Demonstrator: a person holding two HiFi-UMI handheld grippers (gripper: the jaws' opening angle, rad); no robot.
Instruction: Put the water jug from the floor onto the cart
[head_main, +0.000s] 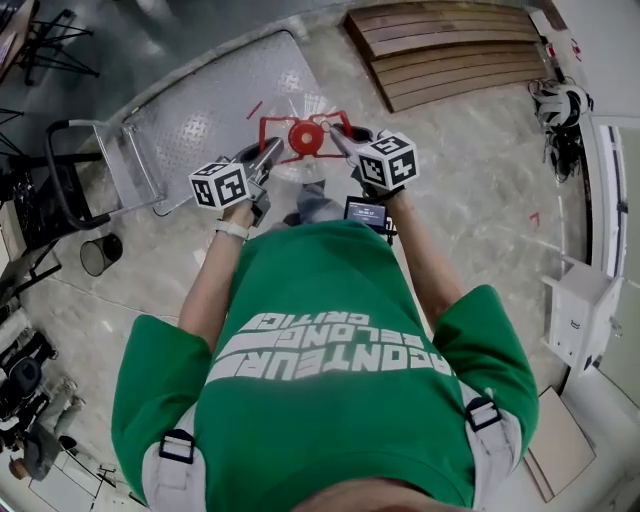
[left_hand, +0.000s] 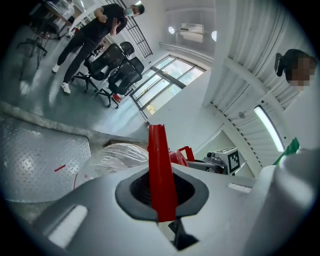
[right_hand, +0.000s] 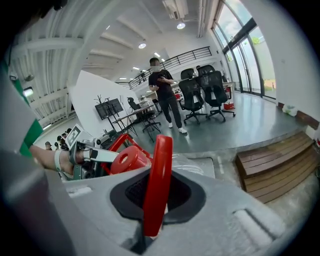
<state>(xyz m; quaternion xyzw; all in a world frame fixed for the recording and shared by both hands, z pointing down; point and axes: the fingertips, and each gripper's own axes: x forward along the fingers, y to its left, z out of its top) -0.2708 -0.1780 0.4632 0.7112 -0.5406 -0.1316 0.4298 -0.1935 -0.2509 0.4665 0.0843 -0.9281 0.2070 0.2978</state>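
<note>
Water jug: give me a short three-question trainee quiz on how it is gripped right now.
1. True or false: the left gripper and the right gripper are each shut on the red handle frame of the water jug.
2. In the head view, what lies just beyond the jug? A the metal deck of the cart; B a sofa; C a sink.
3. What colour is the jug's cap?
Key: 1 true; 2 A; 3 red.

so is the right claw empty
No, the right claw is shut on the red handle of the water jug.
</note>
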